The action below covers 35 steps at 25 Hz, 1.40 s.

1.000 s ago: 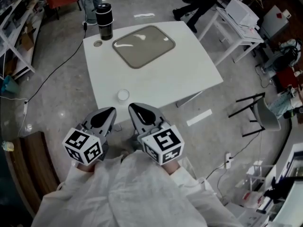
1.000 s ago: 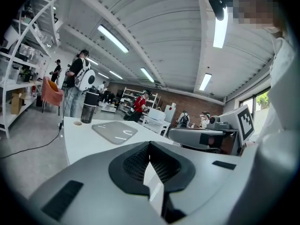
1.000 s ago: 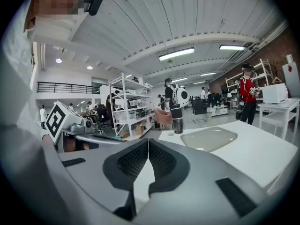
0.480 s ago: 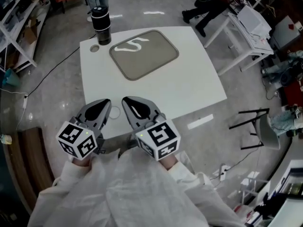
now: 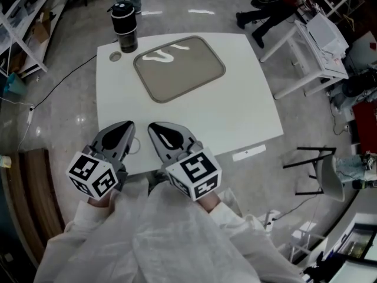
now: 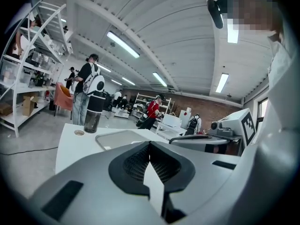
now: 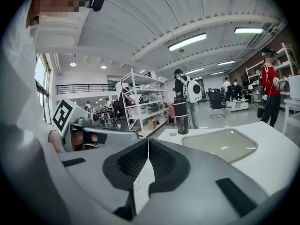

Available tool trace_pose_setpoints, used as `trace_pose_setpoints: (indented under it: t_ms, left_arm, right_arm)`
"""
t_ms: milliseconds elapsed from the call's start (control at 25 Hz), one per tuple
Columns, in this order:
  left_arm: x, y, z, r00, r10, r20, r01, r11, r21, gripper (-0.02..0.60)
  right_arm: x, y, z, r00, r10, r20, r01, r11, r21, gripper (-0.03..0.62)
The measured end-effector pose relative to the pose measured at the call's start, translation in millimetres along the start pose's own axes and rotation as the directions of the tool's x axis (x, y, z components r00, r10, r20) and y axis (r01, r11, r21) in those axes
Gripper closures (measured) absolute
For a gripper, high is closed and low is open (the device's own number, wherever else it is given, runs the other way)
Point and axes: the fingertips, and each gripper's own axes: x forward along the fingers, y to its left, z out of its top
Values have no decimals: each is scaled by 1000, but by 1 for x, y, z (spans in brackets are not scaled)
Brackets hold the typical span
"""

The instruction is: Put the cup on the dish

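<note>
**Counter** (image 5: 188, 117): white, smooth, satin top. **Dish** (image 5: 179, 67) on it: taupe, glossy, w/ glare streaks. **Cup** (image 5: 123, 27) at counter's far corner: dark translucent plastic, black lid. **Left gripper** (image 5: 127, 125) & **right gripper** (image 5: 152, 126) at counter's near edge: grey matt plastic; fingers (image 6: 136, 163) w/ black cross-hatched pads. **Sleeves** (image 5: 159, 240): white cloth. **Floor** (image 5: 59, 99) round counter: polished, reflective.

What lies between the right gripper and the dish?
Only bare table, seen in the head view: nothing stands between the right gripper and the dish.
</note>
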Motion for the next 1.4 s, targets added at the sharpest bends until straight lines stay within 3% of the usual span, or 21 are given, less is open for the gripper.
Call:
trace_pose_setpoints:
  t_ms: [320, 760, 1080, 1400]
  left_arm:
    - [-9, 24, -9, 999, -21, -44, 20, 1000, -14, 574]
    - [-11, 30, -9, 996, -40, -77, 37, 999, -32, 573]
    - [-17, 38, -18, 997, -17, -75, 12, 997, -71, 574]
    - [-34, 55, -42, 993, 52, -101, -64, 992, -110, 574]
  right_arm:
    - [26, 12, -11, 998, 46, -45, -45, 999, 19, 580]
    - [33, 8, -13, 997, 23, -76, -19, 999, 49, 580]
    - [39, 10, -26, 991, 40, -131, -34, 998, 51, 579]
    - [42, 14, -42, 984, 75, -159, -68, 996, 51, 579]
